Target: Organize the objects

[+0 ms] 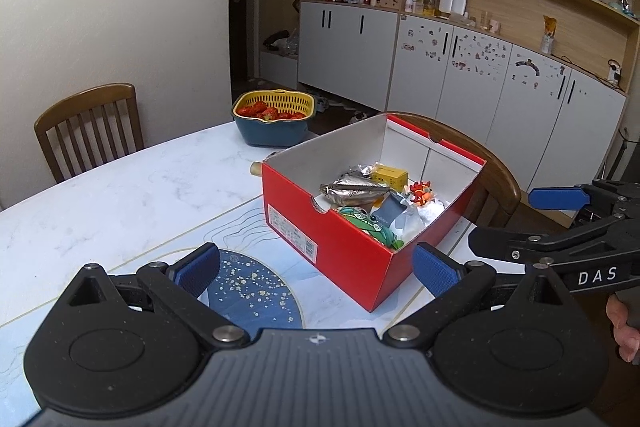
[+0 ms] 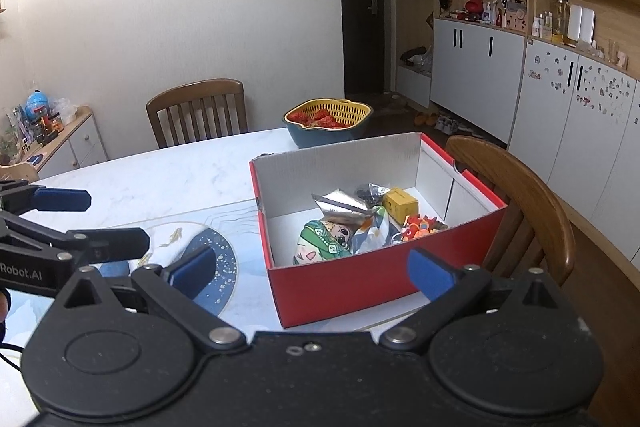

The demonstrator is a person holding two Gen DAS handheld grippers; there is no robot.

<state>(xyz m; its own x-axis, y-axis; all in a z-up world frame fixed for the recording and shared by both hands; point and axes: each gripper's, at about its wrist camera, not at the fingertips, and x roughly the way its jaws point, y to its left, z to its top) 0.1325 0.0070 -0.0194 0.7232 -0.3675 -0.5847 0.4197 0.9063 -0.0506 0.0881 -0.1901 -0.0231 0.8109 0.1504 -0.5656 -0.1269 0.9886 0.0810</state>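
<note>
L wrist view: left tool (image 1: 316, 269) is hovering low over the counter (image 1: 120, 195) w/ jaws spread wide, gripping nothing. Red box (image 1: 340, 251) is sitting just ahead, lid off, holding the task items: foil packet (image 1: 354, 189), yellow carton (image 1: 390, 175), green pouch (image 1: 370, 225), orange toy (image 1: 420, 193). Right tool (image 1: 560, 199) is showing at frame right, also wide open and empty, beside the box's near corner. Strawberry basket (image 1: 274, 115) is standing well behind the box near the counter's far edge; a brass-coloured end is poking out behind the box, identity unclear. R wrist view: right tool (image 2: 312, 273) is hanging open w/ nothing held, near wall of the red box (image 2: 360, 283) between its pads. Left tool (image 2: 76, 215) is appearing at frame left over the blue mat (image 2: 224, 255). Risks, as judged: the box is sitting close to the counter edge by the chair (image 2: 532, 203), so a push on the near wall could slide it off; loose, overlapping contents could snag or spill if a grab goes in blind; both tools working close together could collide.
</note>
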